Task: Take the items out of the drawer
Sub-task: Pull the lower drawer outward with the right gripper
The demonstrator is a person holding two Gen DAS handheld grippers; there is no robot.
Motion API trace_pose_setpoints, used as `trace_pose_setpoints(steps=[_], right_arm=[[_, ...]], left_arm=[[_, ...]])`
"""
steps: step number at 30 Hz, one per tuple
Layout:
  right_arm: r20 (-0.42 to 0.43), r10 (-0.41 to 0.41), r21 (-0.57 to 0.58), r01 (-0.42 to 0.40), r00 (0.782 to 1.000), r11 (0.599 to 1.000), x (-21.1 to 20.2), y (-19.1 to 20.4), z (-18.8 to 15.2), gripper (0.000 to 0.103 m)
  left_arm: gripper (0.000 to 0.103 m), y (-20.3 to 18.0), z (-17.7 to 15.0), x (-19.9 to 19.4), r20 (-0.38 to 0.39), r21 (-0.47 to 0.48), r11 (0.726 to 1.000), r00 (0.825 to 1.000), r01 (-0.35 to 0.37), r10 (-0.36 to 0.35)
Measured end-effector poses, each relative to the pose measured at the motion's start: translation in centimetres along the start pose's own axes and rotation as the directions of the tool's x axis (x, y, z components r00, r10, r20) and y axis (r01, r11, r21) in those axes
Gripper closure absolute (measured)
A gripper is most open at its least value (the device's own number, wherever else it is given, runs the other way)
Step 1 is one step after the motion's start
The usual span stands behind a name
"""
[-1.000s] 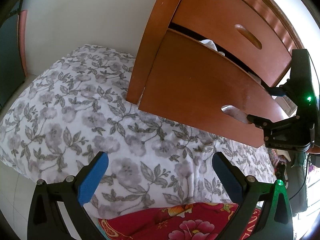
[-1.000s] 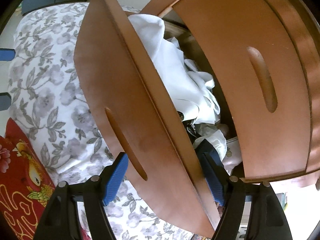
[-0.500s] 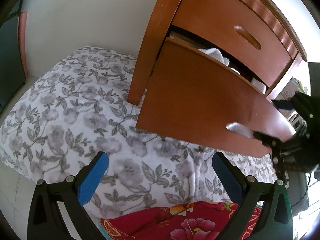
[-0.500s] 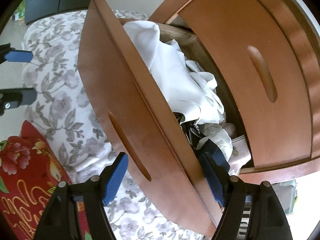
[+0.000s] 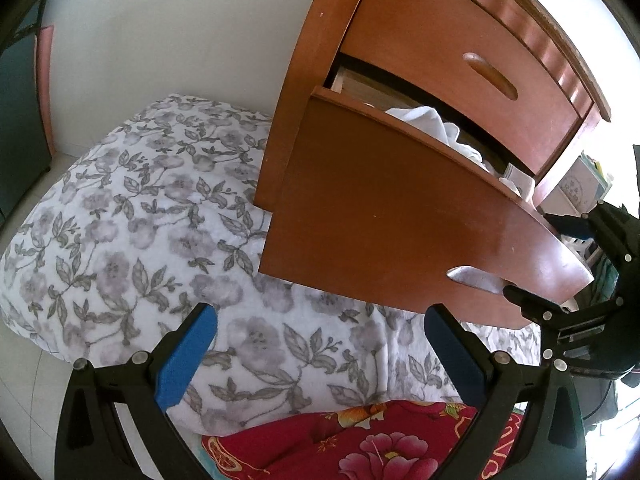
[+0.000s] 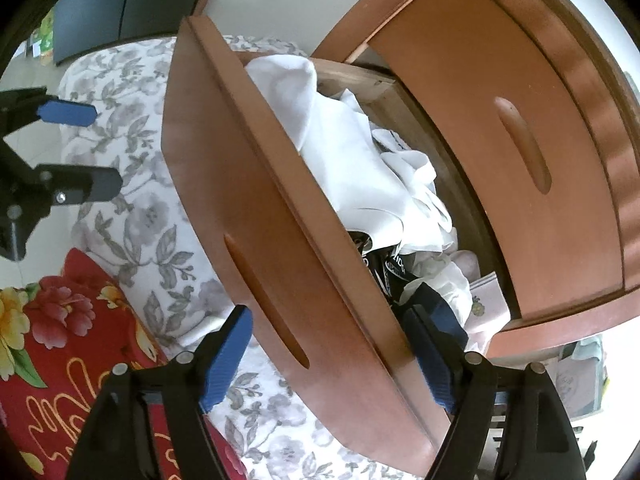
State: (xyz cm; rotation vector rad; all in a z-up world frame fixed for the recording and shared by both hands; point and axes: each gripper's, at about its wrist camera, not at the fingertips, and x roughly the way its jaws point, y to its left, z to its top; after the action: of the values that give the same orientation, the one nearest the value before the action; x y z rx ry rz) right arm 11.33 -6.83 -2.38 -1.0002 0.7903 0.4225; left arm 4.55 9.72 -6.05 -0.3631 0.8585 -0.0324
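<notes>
The lower wooden drawer (image 6: 256, 200) of a nightstand stands pulled out, and its front (image 5: 400, 220) also fills the left wrist view. Inside lie crumpled white clothes (image 6: 352, 152) and a black item with white lettering (image 6: 388, 268); the white clothes (image 5: 424, 120) peek over the front. My right gripper (image 6: 332, 360) is open and straddles the drawer front, one finger outside by the handle slot, the other inside the drawer. It shows as the right gripper (image 5: 542, 260) at the drawer's corner. My left gripper (image 5: 320, 356) hangs open over the bed, holding nothing.
A floral grey-and-white bedspread (image 5: 140, 220) lies under the drawer, with a red flowered blanket (image 5: 380, 440) nearest me. The upper drawer (image 5: 460, 52) is closed. A white wall stands behind, and boxes (image 5: 576, 188) sit beyond the nightstand on the right.
The lower drawer has slid further out with my right gripper astride its front, showing more of the clothes. The left gripper has stayed open over the bed.
</notes>
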Motion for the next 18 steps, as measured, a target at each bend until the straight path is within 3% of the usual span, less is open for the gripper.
trace_pose_setpoints(steps=[7, 11, 18], right_arm=[[0.006, -0.037, 0.012, 0.037, 0.999, 0.999, 0.2, 0.3, 0.0, 0.022], [0.003, -0.011, 0.046, 0.011, 1.0, 0.999, 0.0, -0.7, 0.2, 0.023], [0.067, -0.063, 0.25, 0.045, 0.996, 0.967, -3.4, -4.4, -1.0, 0.023]], left_arm=[[0.0, -0.3, 0.0, -0.3, 0.004, 0.007, 1.0, 1.0, -0.002, 0.002], [0.0, -0.5, 0.0, -0.9, 0.006, 0.012, 1.0, 1.0, -0.01, 0.01], [0.0, -1.5, 0.4, -2.6, 0.032, 0.027, 0.999, 0.999, -0.037, 0.036]])
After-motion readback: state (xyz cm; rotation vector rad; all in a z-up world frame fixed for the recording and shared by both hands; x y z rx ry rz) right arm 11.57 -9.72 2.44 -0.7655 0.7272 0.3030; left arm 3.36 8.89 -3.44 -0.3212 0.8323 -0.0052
